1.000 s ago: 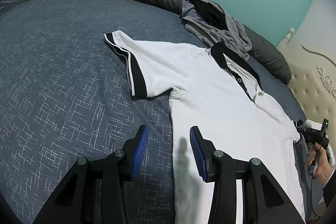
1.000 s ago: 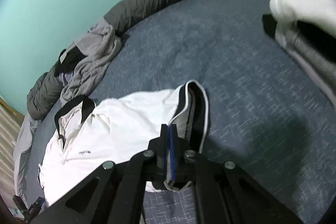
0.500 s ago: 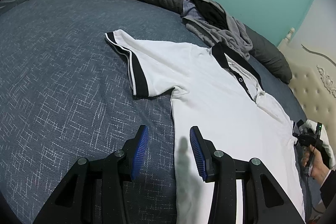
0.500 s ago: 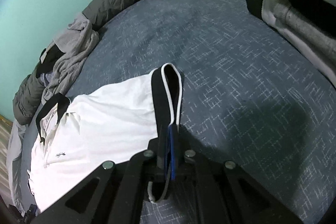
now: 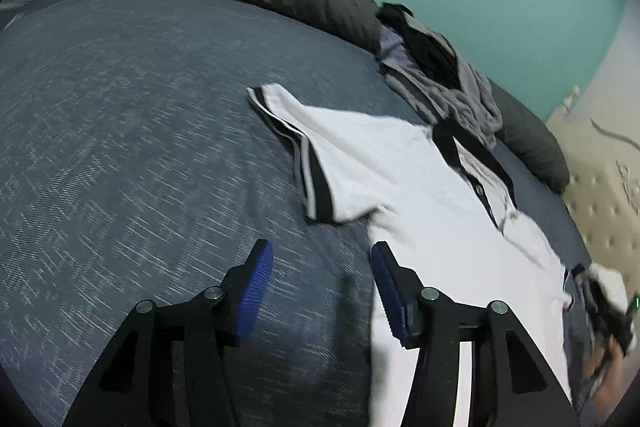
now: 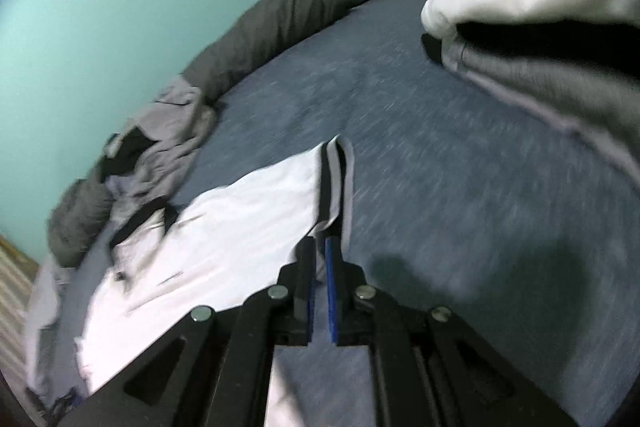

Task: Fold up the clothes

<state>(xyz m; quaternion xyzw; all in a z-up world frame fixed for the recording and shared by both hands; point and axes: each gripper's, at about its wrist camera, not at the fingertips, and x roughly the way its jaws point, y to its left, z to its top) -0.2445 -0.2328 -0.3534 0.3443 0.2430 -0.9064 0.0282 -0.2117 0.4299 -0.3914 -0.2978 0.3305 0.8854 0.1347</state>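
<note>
1. White polo shirt (image 5: 420,211) lies spread across the centre and right of the frame on the blue bed (image 5: 132,147).
2. Left gripper (image 5: 322,267), lower centre, is released, hovering at the shirt's edge.
3. Right gripper (image 6: 320,259) is clenched on the black-banded sleeve (image 6: 334,183).
4. Folded clothes (image 6: 540,27) sit upper right.

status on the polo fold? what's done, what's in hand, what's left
Done: a folded stack sits near the headboard, and the white polo is spread face up on the bed.
In hand: the right gripper is shut on the polo's black-trimmed sleeve; the left gripper is open, empty, at the polo's side edge.
Left: no fold in the polo's body yet; a crumpled grey garment waits.
</note>
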